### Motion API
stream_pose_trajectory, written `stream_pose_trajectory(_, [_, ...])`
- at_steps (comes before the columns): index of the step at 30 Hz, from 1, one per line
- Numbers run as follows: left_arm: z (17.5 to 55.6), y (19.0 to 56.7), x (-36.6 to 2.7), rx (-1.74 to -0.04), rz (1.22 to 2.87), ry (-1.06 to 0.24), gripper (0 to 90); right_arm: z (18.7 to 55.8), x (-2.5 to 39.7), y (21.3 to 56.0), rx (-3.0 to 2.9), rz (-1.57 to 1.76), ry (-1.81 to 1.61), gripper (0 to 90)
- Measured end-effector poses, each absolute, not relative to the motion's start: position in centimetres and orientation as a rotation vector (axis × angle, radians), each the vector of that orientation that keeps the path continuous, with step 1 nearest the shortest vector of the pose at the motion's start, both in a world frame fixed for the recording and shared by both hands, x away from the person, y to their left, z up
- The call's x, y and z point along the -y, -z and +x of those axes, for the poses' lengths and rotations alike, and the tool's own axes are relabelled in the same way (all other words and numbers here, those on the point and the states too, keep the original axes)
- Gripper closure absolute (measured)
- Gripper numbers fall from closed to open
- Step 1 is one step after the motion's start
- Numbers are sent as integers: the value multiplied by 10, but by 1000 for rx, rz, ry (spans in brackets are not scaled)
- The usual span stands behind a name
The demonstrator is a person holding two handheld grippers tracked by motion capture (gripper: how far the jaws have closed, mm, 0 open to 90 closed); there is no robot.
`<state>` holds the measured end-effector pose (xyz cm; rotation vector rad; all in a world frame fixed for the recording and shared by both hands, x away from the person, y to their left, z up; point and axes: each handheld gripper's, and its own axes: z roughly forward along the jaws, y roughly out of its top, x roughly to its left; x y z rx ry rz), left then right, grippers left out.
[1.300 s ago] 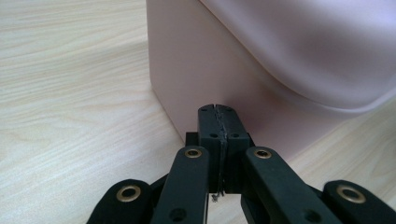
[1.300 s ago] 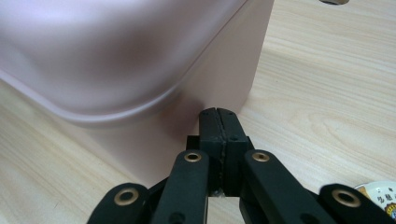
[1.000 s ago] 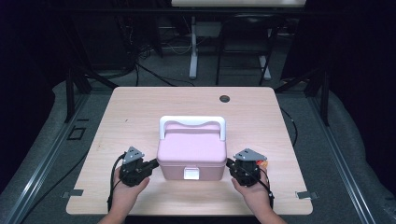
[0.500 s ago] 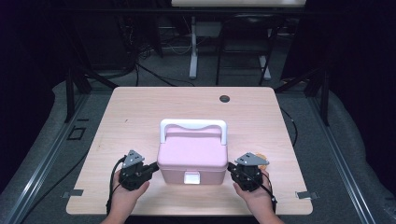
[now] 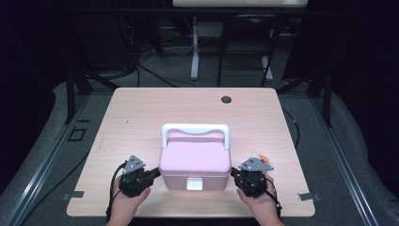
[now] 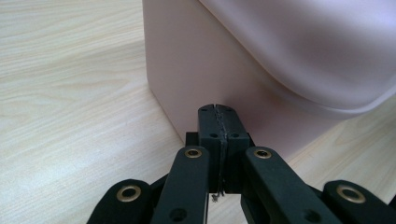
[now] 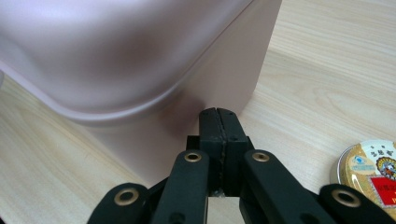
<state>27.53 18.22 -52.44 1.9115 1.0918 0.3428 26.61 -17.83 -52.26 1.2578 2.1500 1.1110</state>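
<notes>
A pink box (image 5: 195,162) with a white handle (image 5: 195,130) folded back over its lid sits on the table (image 5: 141,113), near the front edge and about midway between the left and right edges. A white latch (image 5: 194,183) shows on its front wall, facing the person.

The left gripper (image 5: 154,174) lies at the box's left front corner, held in the person's left hand (image 5: 126,203). In the left gripper view its jaws are pressed together with nothing between them, their tips right up against the box's (image 6: 196,70) lower wall under the lid's overhanging rim; whether they actually touch it cannot be told.

The right gripper (image 5: 234,173) sits at the box's right front corner in the right hand (image 5: 259,205). Its jaws are likewise closed flat on each other and empty, with the tips close against the box (image 7: 140,56) below the lid's edge.

A small round tin (image 7: 369,168) with a gold and red label lies on the table just beside the right gripper, on the side away from the box. A dark round disc (image 5: 227,99) lies near the table's far edge, well apart from everything else.
</notes>
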Motion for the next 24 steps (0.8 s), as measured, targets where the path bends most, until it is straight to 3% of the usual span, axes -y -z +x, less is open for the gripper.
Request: stream_pose_trajectory(24, [267, 526, -184, -1077, 1900, -313, 896, 257, 182, 524, -2145, 1248, -1134, 900])
